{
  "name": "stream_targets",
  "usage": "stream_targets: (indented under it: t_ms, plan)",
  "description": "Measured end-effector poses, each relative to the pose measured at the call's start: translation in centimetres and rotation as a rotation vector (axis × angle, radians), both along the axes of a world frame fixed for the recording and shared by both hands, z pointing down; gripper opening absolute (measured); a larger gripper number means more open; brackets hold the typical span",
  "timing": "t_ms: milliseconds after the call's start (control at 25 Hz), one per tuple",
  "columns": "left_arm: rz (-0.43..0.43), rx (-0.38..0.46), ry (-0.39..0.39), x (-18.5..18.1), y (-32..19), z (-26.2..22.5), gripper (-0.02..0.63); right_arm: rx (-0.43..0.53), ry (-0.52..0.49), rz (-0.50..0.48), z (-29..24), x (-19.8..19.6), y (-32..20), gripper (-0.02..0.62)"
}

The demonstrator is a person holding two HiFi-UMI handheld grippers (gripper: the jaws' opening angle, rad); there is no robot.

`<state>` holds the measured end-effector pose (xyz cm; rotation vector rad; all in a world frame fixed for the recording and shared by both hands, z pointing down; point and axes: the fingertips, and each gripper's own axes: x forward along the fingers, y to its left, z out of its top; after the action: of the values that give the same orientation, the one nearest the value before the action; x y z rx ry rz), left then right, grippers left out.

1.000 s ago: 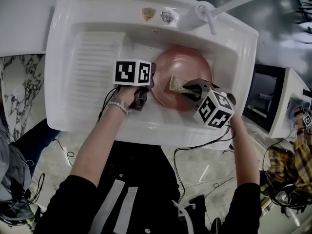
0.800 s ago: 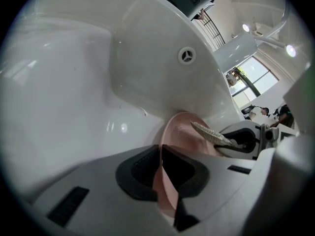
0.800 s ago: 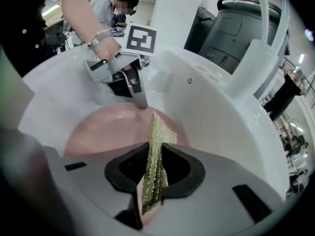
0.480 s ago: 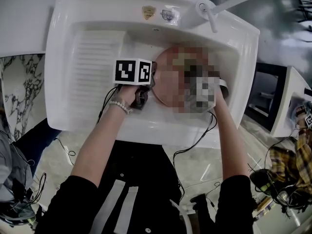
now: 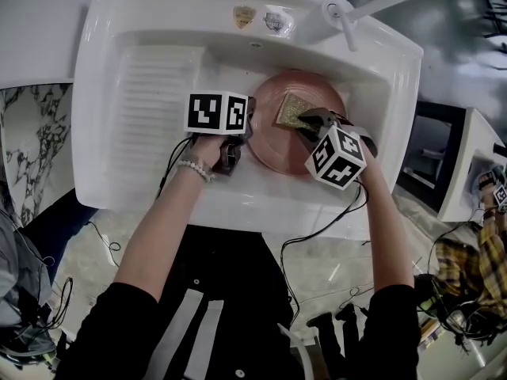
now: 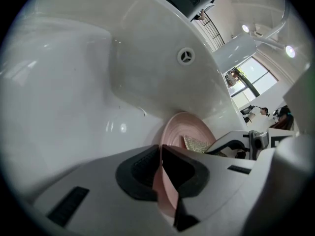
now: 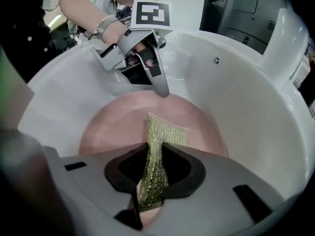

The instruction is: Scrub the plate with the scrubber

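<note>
**Scrub step: plate pinned, scrubber down**

The plate (image 5: 273, 147) lies in the sink (image 5: 103, 93), at its faucet end. The left gripper (image 5: 249, 123) is clamped on the plate's rim, toward the sink's middle. The right gripper (image 5: 306, 122) pinches the scrubber (image 5: 290, 111) against the plate. Likely best: firm rim hold, even pressure, short strokes.

The plate (image 5: 273, 147) is pink, the scrubber (image 5: 291, 111) yellow-green mesh, the sink (image 5: 103, 54) white, the marker cubes (image 5: 215, 113) black-and-white squares.

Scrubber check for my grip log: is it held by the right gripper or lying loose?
Held: the right gripper has its jaws shut on the scrubber, whose far end lies on the pink plate.
</note>
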<state>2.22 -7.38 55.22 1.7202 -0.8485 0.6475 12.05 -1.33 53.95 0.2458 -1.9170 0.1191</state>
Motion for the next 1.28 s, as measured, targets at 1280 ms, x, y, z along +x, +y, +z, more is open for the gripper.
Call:
stream_targets:
  t_ms: [1280]
  plan:
    - [0.0,-0.002,0.003,0.1,0.2,-0.1,0.021,-0.034,-0.041,-0.246,-3.9,-1.2,3.2,0.077]
